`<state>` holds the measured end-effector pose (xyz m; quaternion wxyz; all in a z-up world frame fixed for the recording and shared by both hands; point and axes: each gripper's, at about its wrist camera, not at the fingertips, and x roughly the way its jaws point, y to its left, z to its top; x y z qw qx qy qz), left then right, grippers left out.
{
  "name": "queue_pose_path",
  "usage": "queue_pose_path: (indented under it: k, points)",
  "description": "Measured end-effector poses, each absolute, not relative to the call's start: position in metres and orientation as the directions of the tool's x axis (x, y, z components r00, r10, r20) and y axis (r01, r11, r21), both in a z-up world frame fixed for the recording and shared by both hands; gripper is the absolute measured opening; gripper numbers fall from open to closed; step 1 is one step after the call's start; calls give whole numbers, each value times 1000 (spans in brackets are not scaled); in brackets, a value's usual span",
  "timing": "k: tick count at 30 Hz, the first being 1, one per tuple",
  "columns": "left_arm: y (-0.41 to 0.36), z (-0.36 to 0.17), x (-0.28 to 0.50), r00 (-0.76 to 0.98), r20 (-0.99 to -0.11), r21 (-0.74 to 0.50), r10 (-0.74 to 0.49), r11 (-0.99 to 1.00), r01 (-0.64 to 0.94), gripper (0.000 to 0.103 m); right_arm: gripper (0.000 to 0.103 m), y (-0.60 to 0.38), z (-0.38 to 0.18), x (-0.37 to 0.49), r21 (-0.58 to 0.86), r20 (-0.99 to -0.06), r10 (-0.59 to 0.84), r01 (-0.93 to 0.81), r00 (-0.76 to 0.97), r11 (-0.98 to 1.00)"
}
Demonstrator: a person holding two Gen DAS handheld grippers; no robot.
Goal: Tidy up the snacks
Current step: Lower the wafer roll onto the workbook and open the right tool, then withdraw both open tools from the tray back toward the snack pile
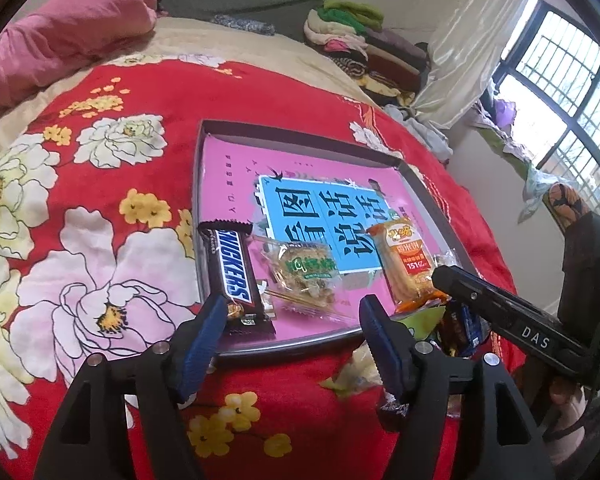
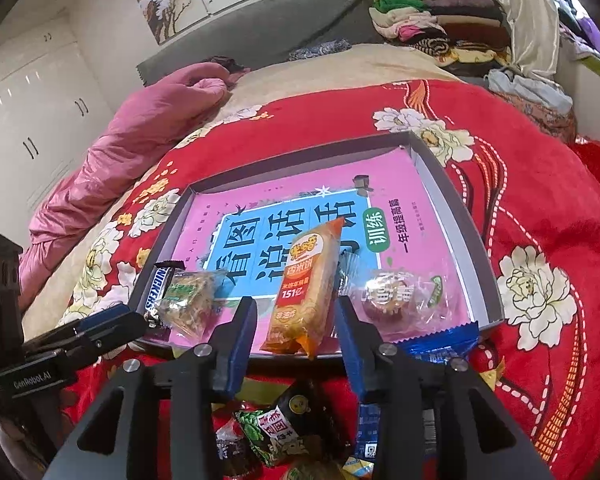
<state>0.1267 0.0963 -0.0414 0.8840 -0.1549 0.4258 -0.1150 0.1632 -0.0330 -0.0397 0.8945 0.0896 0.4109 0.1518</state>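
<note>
Reference landmark: the shallow grey box [image 2: 476,248] lying on the red floral bedspread [image 1: 112,184], with a pink book [image 2: 300,200] flat inside it.

Nearest the cameras, short of the box's near rim, a loose heap of wrapped snacks [image 2: 284,436] lies on the bedspread, including a blue packet [image 2: 440,346] touching the rim's near right corner.

The left gripper [image 1: 292,320] hovers at the near rim with its blue-padded jaws apart; nothing is clamped. The lower end of the Snickers bar [image 1: 230,268] lies just beside its left finger, in the box's near left corner on the book.

The right gripper [image 2: 296,316] stands at the near rim with jaws apart. The orange rice-cracker packet [image 2: 306,292] sits between the pads, tilted with its top leaning away; the pads do not appear to press on it.

Inside the box, a clear-wrapped crispy snack [image 1: 304,276] lies between the Snickers bar and the orange packet. A round pastry in clear wrap [image 2: 396,294] lies in the near right part of the box.

Beyond the box's far rim, a pink quilt [image 2: 140,136] and a stack of folded clothes [image 2: 432,20] lie at the head of the bed.
</note>
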Motion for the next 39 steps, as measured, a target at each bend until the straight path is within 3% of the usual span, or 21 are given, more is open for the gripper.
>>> queue_pose_path:
  k: [17, 39]
  points:
    - [92, -29, 116, 633, -699, -355, -334, 930, 99, 79, 51, -29, -30, 156, 249, -688, 340, -232, 641, 940]
    - [87, -1, 95, 674, -656, -327, -339, 933, 150, 79, 64, -39, 0, 142, 245, -625, 353, -255, 696, 936]
